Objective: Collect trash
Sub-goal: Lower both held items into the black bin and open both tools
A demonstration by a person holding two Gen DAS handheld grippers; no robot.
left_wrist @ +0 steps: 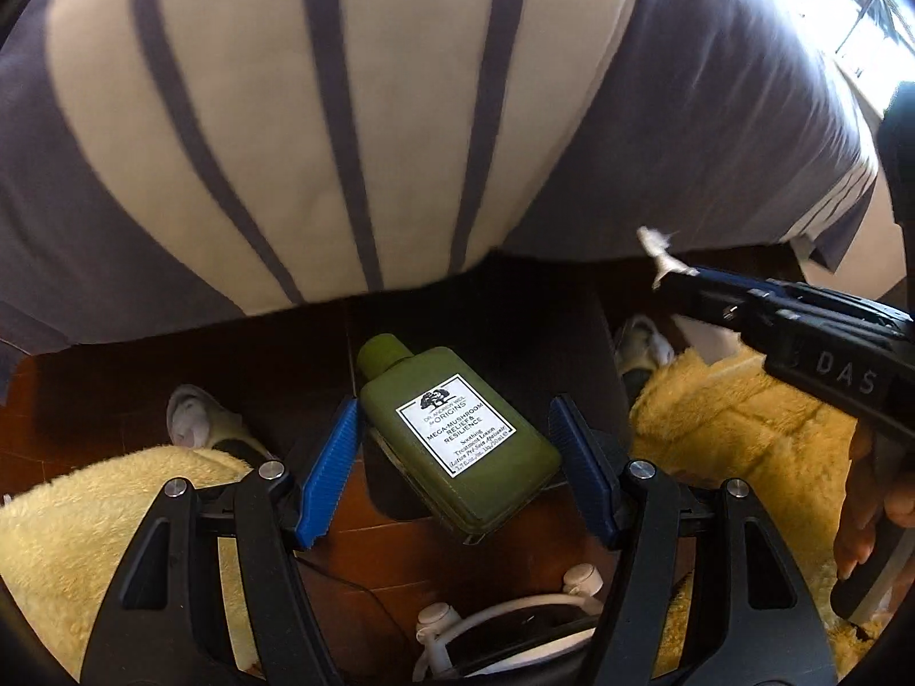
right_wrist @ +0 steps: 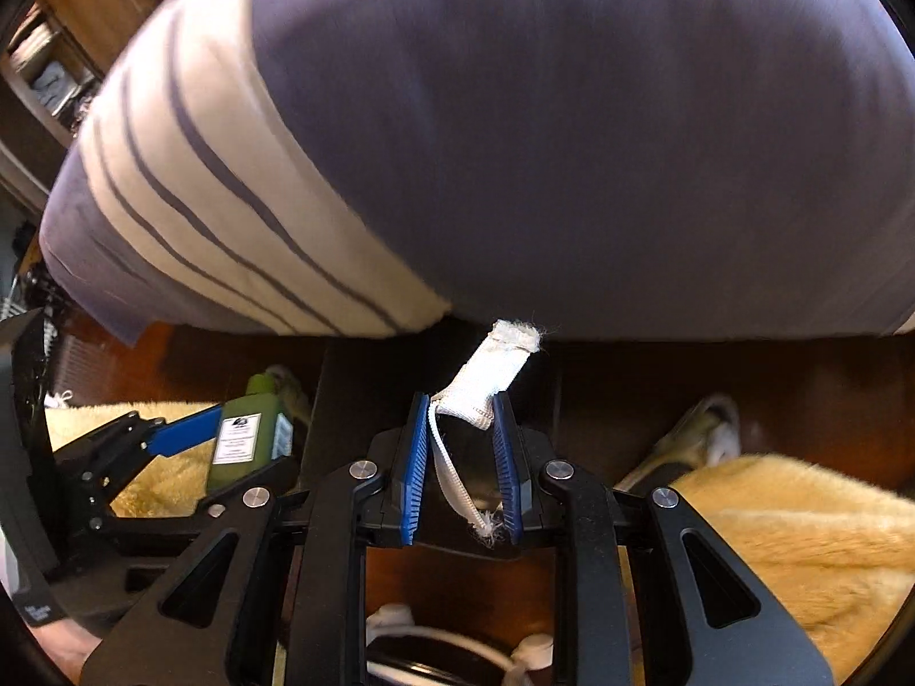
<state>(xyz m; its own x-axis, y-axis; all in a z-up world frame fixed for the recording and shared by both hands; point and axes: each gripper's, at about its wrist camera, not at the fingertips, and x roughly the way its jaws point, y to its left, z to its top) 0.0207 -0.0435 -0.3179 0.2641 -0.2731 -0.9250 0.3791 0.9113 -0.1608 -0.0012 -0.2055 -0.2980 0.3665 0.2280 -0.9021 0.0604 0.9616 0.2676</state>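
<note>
A green lotion bottle with a white label sits slanted between the blue pads of my left gripper, which is shut on it above the wooden floor. The right wrist view shows the same bottle at the left, against one blue finger. My right gripper is shut on a white woven fabric strip. One end of the strip sticks up past the tips and a frayed cord hangs back between the pads. In the left wrist view, that gripper reaches in from the right with the white scrap at its tip.
A bed with a grey and cream striped duvet overhangs the dark wooden floor. A person's yellow fleece legs and slippered feet flank the grippers. A dark rectangular shape lies under the bed edge. Shelves stand at the far left.
</note>
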